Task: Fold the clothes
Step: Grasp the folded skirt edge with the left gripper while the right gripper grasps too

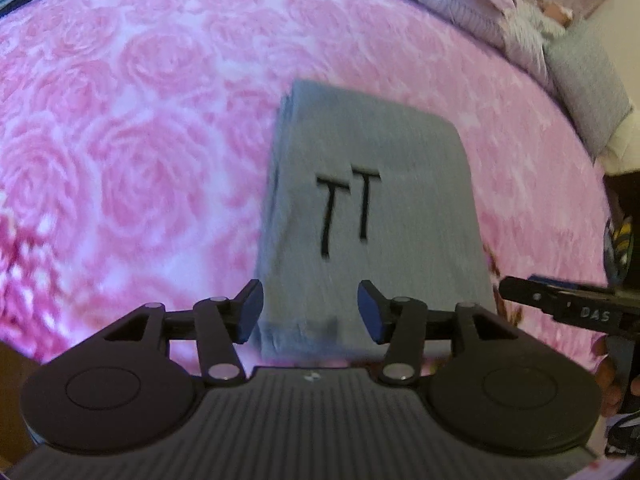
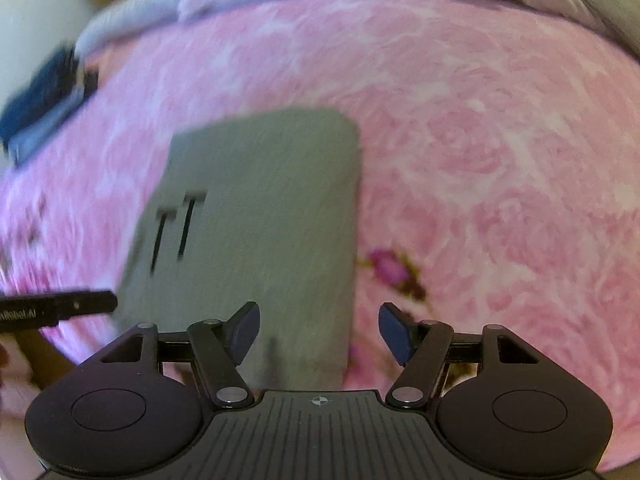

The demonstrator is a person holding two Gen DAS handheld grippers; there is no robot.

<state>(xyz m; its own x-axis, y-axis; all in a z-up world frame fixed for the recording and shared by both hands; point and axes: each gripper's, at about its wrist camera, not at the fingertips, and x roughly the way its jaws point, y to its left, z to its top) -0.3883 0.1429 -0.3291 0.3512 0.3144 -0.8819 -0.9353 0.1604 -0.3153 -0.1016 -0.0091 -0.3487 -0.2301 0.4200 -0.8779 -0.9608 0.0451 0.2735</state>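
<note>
I am hovering both released grippers, left (image 1: 311, 312) and right (image 2: 319, 330), over the folded grey garment (image 1: 372, 208) lying on the pink bedspread (image 1: 140, 120).

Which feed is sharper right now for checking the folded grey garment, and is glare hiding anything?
Left wrist view: folded grey garment with two black T shapes is fairly sharp, slight smear near its lower edge, fisheye bowing the pink rose-print bedspread. Right wrist view: strong motion blur over garment and bedspread. No glare in either; soft, even light.
</note>
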